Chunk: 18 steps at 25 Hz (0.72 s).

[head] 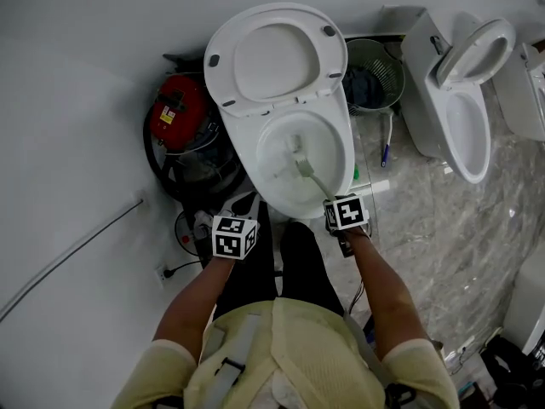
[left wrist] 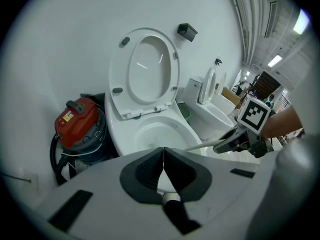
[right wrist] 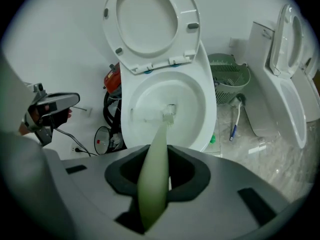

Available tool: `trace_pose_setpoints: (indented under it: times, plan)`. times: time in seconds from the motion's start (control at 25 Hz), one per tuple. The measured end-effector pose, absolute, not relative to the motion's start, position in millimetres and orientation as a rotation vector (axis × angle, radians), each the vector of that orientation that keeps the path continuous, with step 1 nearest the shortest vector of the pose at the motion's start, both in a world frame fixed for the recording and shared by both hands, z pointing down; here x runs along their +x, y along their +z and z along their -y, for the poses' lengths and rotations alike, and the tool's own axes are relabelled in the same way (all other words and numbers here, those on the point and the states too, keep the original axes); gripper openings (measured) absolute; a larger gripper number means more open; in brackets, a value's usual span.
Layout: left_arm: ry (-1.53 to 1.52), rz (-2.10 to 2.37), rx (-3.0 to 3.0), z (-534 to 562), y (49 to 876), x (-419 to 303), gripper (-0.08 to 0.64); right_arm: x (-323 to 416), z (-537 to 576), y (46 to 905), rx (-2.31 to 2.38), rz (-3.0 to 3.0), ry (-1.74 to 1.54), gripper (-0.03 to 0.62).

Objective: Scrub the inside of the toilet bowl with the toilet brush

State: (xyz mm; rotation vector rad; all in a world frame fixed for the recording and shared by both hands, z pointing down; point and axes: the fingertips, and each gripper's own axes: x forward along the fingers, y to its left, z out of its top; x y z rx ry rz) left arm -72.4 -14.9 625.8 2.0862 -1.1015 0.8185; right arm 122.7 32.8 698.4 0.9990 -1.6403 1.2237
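A white toilet stands with lid and seat raised; its bowl (head: 328,156) is open below me. The toilet brush (head: 300,162) has a pale green handle, and its bristle head (right wrist: 169,111) is down inside the bowl (right wrist: 192,101). My right gripper (head: 336,210) is shut on that handle (right wrist: 154,174) at the bowl's near right rim. My left gripper (head: 234,228) hovers at the near left of the toilet, jaws shut with nothing between them (left wrist: 163,170). The left gripper view also catches the right gripper (left wrist: 235,140) holding the handle over the rim.
A red vacuum cleaner (head: 179,113) with black hose sits against the wall left of the toilet. A green basket (head: 375,73) and a second white toilet (head: 464,100) stand to the right. Another brush (head: 386,139) lies on the marble floor. Cables and a socket (head: 162,273) are at near left.
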Motion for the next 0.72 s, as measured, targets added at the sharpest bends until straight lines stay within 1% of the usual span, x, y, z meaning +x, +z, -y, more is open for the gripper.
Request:
trace_pose_setpoints:
  times: [0.24, 0.72]
  plan:
    - [0.851, 1.066, 2.097, 24, 648, -70, 0.014, 113, -30, 716, 1.058, 1.577, 1.263, 0.106]
    - [0.871, 0.992, 2.081, 20, 663, -68, 0.014, 58, -15, 714, 0.998, 1.642, 1.301, 0.106]
